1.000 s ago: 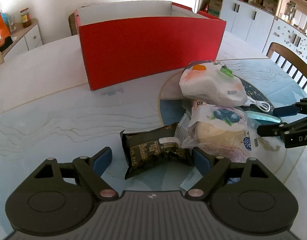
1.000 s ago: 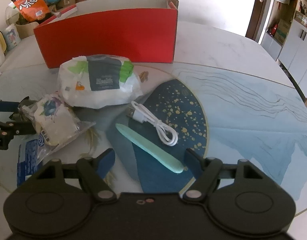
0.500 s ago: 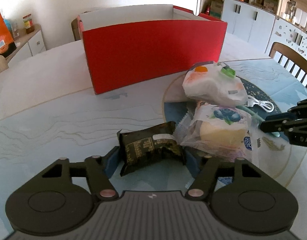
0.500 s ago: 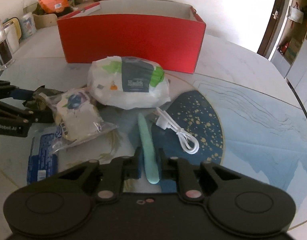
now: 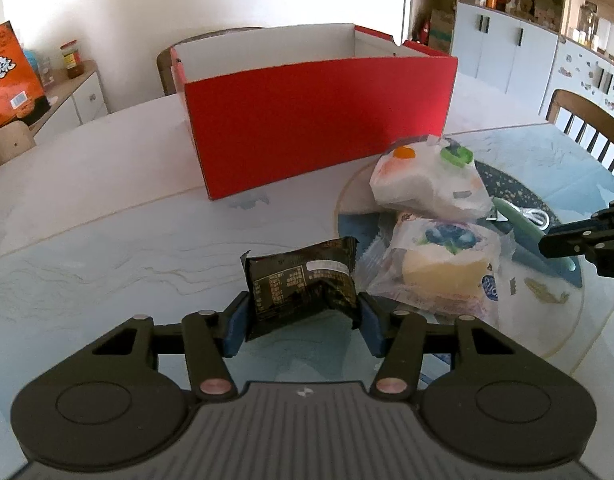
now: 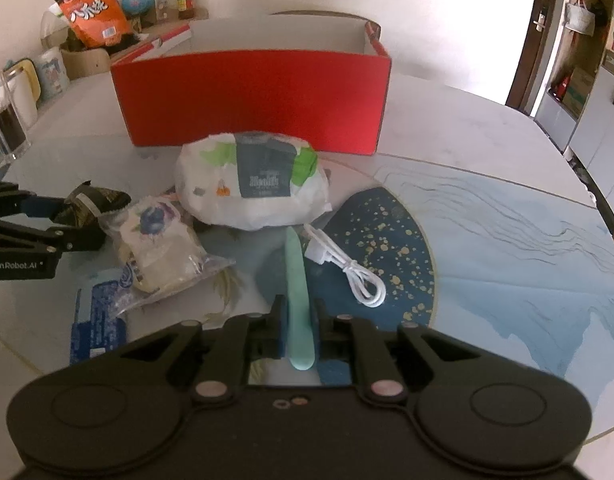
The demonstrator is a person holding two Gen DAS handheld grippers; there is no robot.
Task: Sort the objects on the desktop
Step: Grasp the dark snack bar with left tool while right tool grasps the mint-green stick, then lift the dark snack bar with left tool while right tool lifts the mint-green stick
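In the left wrist view my left gripper (image 5: 303, 320) has its jaws closing, and both blue pads press on the ends of a black snack packet (image 5: 303, 288). The packet tilts up between them. In the right wrist view my right gripper (image 6: 297, 320) is shut on a mint-green stick (image 6: 297, 276) that points away toward the white bag (image 6: 251, 184). An open red box (image 5: 319, 120) stands behind, its inside hidden. A blueberry cake packet (image 5: 443, 264) lies beside the black one.
A white USB cable (image 6: 347, 264) lies right of the stick on the dark blue patterned patch of the table (image 6: 507, 220). A blue packet (image 6: 95, 316) lies near the front left. A wooden chair (image 5: 587, 128) stands at the table's right side.
The left jaws came in from wide apart onto the black packet. The right jaws shut on the mint stick, which turned from slanting across the table to pointing straight ahead.
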